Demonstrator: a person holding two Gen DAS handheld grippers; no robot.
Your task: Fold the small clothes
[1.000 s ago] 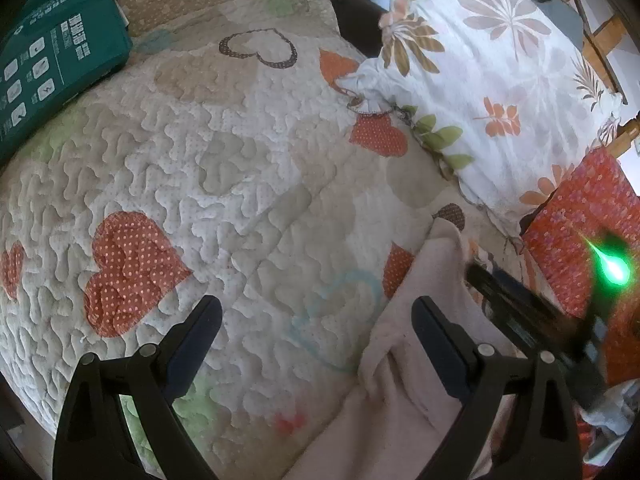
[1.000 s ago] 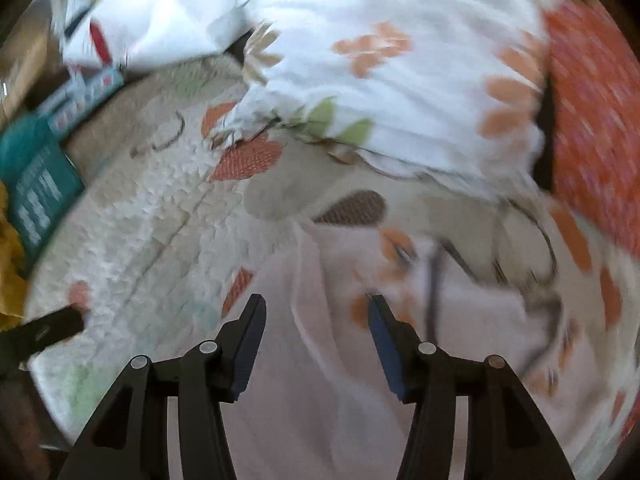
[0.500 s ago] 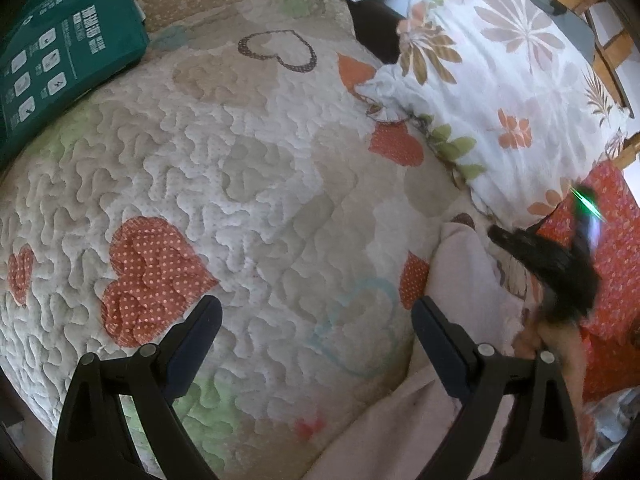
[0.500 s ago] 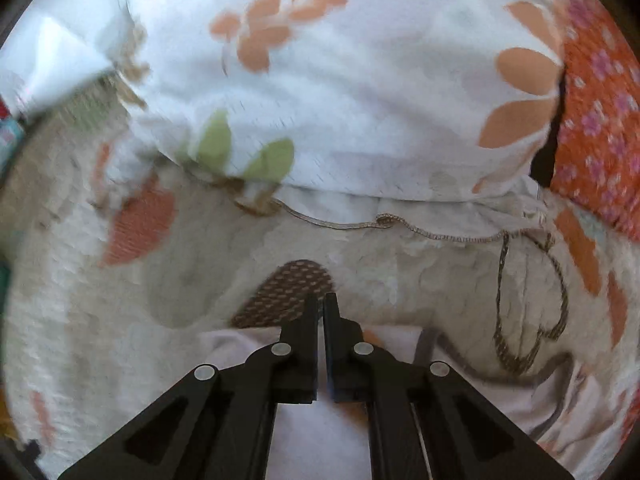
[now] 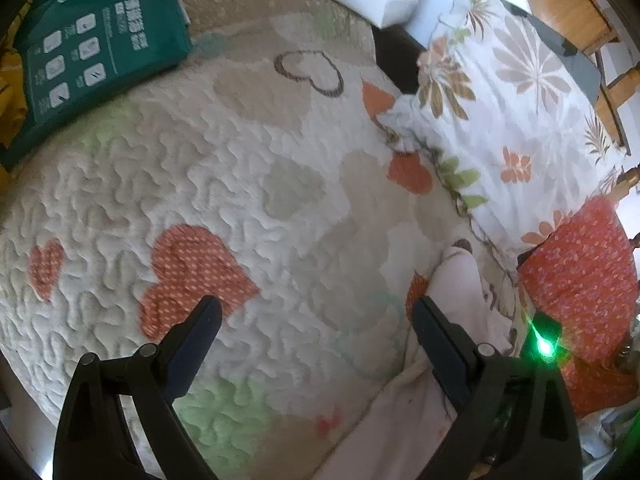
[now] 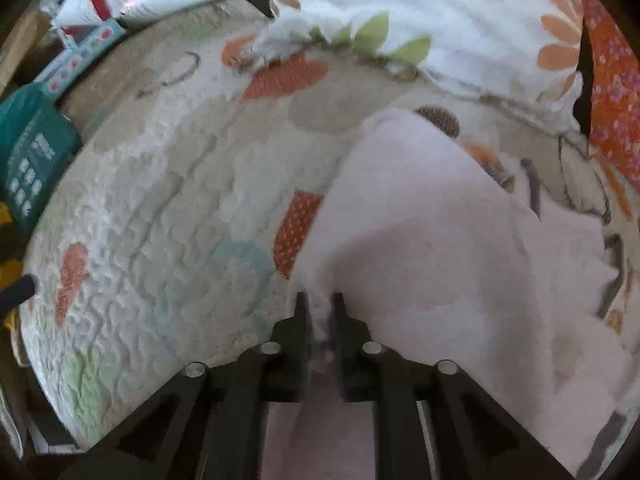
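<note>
Closing my right gripper [image 6: 320, 300] on the pale pink garment [image 6: 420, 216]; my left gripper [image 5: 316, 320] hangs wide over the heart-print quilt [image 5: 240, 184]

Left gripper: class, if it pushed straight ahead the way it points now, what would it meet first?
Probably the heart-patterned quilt: the left gripper is open over bare quilt, with the pale pink garment off beside its right finger.
</note>
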